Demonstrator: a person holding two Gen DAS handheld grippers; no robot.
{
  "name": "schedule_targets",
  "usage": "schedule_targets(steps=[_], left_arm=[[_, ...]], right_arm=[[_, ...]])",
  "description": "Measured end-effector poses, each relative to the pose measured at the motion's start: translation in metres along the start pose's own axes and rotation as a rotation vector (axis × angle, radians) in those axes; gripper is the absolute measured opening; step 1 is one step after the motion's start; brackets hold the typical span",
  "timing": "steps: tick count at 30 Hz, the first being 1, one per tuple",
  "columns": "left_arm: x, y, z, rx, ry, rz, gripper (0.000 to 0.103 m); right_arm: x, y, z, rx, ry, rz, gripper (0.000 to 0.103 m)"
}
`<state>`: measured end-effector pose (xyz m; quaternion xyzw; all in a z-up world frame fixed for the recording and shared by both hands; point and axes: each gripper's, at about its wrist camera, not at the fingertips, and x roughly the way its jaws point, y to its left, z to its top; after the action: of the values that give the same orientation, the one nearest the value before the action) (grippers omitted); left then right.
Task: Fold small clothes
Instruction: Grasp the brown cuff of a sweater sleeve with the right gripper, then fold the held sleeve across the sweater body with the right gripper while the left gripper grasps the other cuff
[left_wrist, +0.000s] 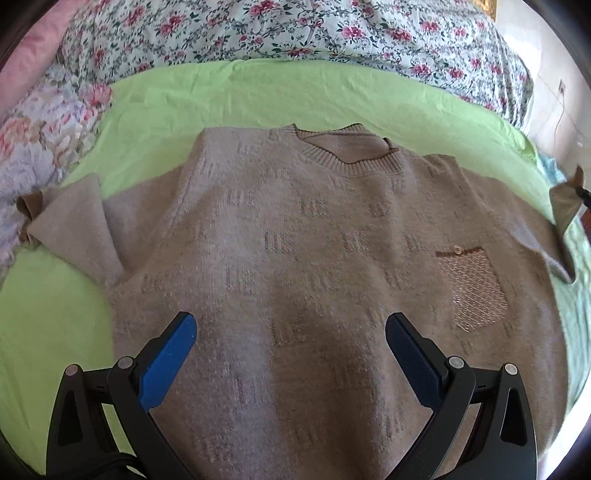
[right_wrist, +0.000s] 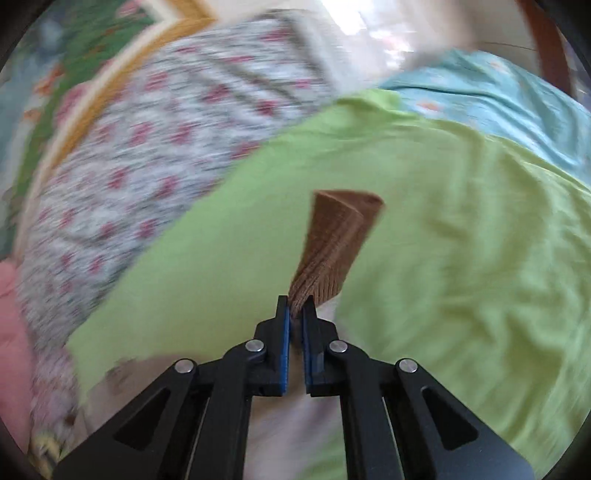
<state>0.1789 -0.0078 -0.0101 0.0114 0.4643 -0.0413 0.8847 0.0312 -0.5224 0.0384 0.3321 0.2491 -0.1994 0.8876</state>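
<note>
On the green sheet (left_wrist: 155, 107) of the bed, the sweater (left_wrist: 295, 258) lies front up, its hem cut off below the left view. The right view is motion-blurred. The left gripper (left_wrist: 290, 332) hangs above the lower body, fingers spread wide, empty. The right gripper (right_wrist: 296, 308) pinches the brown cuff (right_wrist: 340, 236), lifted off the sheet.

The left claw (left_wrist: 290, 332) gapes wide (blue pads apart), while the right claw (right_wrist: 296, 308) pinches tight.
</note>
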Motion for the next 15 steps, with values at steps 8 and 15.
schedule_targets(steps=[8,15], left_arm=[[-0.015,0.015,-0.015,-0.024,-0.021,-0.103,0.102],[-0.015,0.055,-0.021,-0.117,-0.01,-0.181,0.102]], right_arm=[[0.037,0.163,-0.082,-0.121,0.212,0.366,0.007],[0.103,0.288,-0.17,-0.254,0.439,0.513,0.007]])
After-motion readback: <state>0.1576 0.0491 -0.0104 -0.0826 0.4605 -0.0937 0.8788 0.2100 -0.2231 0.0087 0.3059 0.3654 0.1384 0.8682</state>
